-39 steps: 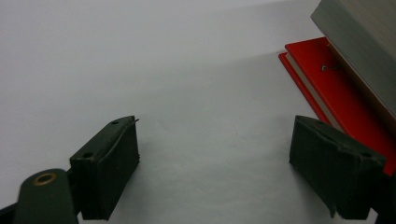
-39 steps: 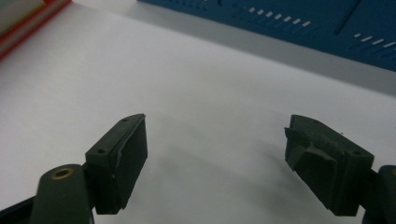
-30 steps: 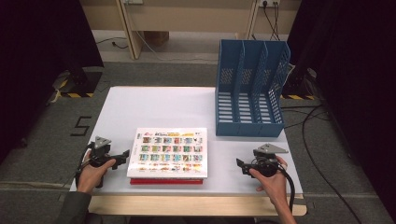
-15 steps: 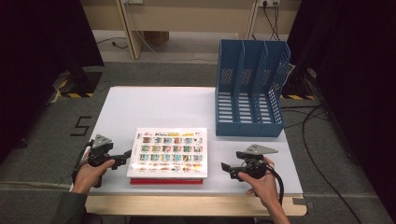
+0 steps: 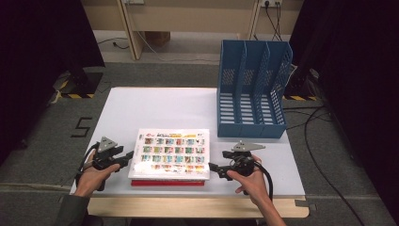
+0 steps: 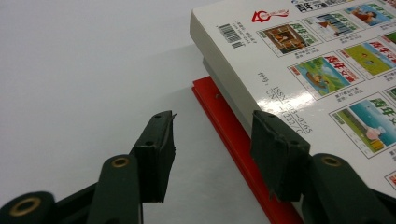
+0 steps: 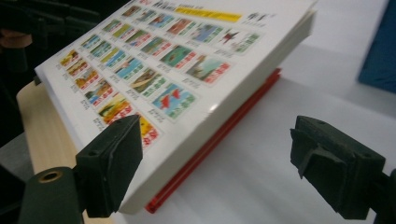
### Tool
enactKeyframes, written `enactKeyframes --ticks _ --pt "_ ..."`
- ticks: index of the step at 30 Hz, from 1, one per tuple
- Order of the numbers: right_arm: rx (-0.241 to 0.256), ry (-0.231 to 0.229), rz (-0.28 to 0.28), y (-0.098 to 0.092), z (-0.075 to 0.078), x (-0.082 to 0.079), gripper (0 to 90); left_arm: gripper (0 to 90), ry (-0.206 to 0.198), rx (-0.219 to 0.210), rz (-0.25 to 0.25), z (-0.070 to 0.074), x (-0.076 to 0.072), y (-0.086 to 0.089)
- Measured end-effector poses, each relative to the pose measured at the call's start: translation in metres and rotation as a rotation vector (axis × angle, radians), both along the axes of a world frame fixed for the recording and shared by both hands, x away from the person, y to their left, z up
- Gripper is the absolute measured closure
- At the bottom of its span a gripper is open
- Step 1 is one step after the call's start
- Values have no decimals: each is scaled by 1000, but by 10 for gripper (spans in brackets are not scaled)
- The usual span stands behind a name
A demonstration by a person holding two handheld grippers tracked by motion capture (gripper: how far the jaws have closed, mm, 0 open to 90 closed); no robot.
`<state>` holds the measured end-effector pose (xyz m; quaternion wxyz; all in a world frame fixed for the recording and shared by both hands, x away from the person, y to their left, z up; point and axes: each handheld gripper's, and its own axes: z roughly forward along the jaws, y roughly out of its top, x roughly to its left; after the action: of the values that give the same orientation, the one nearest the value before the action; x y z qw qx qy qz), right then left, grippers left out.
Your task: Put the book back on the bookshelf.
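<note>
Blue file rack (image 5: 251, 89) beyond books (image 5: 169, 153), open tools (image 5: 126, 159) (image 5: 212, 167) flanking

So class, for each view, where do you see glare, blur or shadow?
High view: glare whitens the near-left corner of the book; dark surroundings. Left gripper view: sharp, a glossy sheen on the cover by the spine, a soft shadow on the table. Right gripper view: the book's far end and the blue rack are blurred.

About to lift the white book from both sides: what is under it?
Under the white book lies a thinner red book, its edge showing along the sides. The red cover and anything beneath stay hidden. Both grippers are open.
</note>
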<state>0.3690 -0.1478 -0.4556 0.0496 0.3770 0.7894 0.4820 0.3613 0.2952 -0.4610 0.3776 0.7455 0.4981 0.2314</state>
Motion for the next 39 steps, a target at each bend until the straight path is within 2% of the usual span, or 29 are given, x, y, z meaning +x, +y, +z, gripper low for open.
enactKeyframes --ticks 3,4,5,6,8,9,12,13,16,20,23,25,27,30,36,38,39 --pt "1 30 30 8 -5 4 170 483 3 -8 -27 2 -2 -4" --pt "9 54 44 13 -9 8 170 445 -2 16 -37 3 -3 -9" --pt "11 64 48 15 -10 9 170 423 -2 16 -37 3 -3 -9" --pt "17 75 56 16 -12 11 170 409 -8 37 -54 5 -5 -14" --pt "23 90 62 18 -13 13 143 407 -8 48 -59 5 -5 -16" --pt "9 91 54 19 -14 16 136 385 -7 49 -53 5 -4 -16" --pt "30 133 50 20 -16 22 118 322 -2 35 -46 3 -2 -14" --pt "46 153 64 20 -18 24 150 322 -1 28 -46 3 -2 -13" --pt "105 208 86 25 -25 31 148 326 2 17 -47 2 -2 -13" --pt "105 231 128 30 -26 38 146 327 4 -1 -54 0 -2 -10" --pt "87 216 134 31 -23 38 164 340 0 -7 -57 0 -2 -11" --pt "69 175 144 29 -18 38 237 365 -1 -7 -70 0 -2 -11" --pt "59 145 136 27 -11 37 301 427 -5 -16 -85 0 -4 -13" --pt "48 107 148 28 -4 37 321 508 -25 5 -102 0 -6 -17" --pt "159 133 156 27 1 48 432 624 -36 10 -109 0 -9 -25" --pt "168 152 176 32 2 50 480 628 -40 11 -116 -1 -8 -29" --pt "141 156 194 35 3 50 514 621 -39 6 -121 -1 -8 -30"
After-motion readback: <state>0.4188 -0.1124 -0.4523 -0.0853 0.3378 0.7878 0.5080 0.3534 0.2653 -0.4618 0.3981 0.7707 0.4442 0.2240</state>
